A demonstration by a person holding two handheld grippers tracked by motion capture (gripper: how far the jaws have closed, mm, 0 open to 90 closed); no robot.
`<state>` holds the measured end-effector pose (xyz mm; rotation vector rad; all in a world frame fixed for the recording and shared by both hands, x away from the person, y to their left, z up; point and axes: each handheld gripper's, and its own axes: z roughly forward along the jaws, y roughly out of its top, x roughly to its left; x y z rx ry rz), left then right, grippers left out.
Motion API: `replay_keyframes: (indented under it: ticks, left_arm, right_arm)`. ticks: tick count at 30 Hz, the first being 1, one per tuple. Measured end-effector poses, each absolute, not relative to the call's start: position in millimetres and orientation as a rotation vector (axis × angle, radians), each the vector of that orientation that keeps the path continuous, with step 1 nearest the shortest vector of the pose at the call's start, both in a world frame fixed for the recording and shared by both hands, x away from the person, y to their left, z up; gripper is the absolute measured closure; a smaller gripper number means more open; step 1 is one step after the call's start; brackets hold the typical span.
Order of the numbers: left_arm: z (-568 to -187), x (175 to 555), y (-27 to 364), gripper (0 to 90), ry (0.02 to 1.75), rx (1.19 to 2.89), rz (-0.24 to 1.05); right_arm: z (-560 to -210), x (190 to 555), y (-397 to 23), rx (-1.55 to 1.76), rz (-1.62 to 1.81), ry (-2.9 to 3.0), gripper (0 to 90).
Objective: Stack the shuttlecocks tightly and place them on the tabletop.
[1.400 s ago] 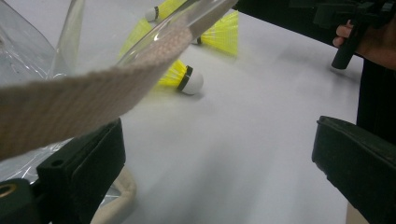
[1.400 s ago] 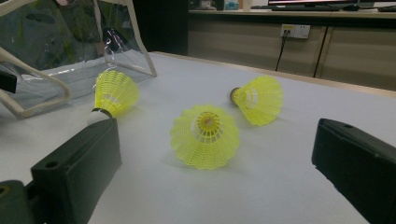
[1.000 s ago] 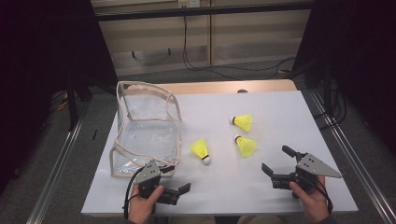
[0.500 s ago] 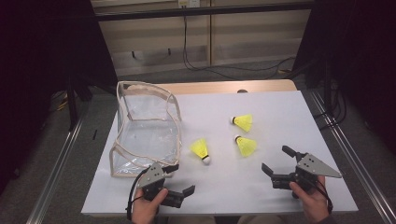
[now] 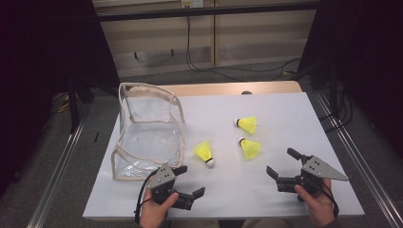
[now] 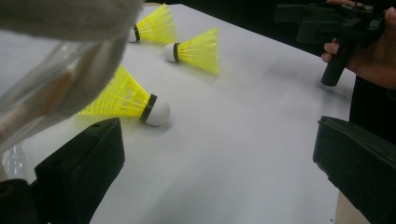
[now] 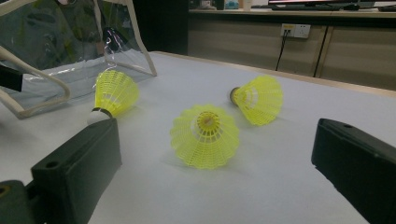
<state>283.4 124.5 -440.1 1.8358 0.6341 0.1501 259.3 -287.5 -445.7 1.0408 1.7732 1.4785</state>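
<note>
Three yellow shuttlecocks lie on the white table (image 5: 285, 109): one (image 5: 203, 152) beside the bag, two (image 5: 248, 125) (image 5: 250, 148) further right. A clear plastic bag (image 5: 147, 130) with beige trim stands open at the left. My left gripper (image 5: 191, 180) is open near the front edge, just below the bag's corner. Its own view has the nearest shuttlecock (image 6: 123, 98) just ahead of its left jaw, and the gripper (image 6: 219, 158) holds nothing. My right gripper (image 5: 280, 162) is open at the front right and faces the shuttlecocks, the closest (image 7: 205, 135) straight ahead between its jaws (image 7: 217, 177).
Metal rails run along both sides of the table. Beyond the far edge are a dark floor with cables and a wooden wall panel. The left gripper view has the other hand with its gripper (image 6: 336, 23) at the upper right, and the bag's trim (image 6: 56, 88) hangs close at the left.
My left gripper has shifted slightly to the right along the front edge. The right gripper, the shuttlecocks and the bag have stayed in place.
</note>
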Motion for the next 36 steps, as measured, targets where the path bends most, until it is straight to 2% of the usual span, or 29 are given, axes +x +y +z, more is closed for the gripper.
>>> replay_keyframes:
  ticks: [17,27,36]
  left_arm:
    - [-436,284,93,2.9,0.59,1.854,0.135]
    - [-435,286,78,2.2,0.645,1.857,0.154]
    - [-435,285,67,2.8,0.615,1.872,0.138]
  right_arm:
    - [-446,258,-288,1.041,1.475,1.775,0.7]
    - [-445,257,-289,1.041,1.476,1.773,0.7]
    - [-445,257,-289,1.041,1.474,1.77,0.7]
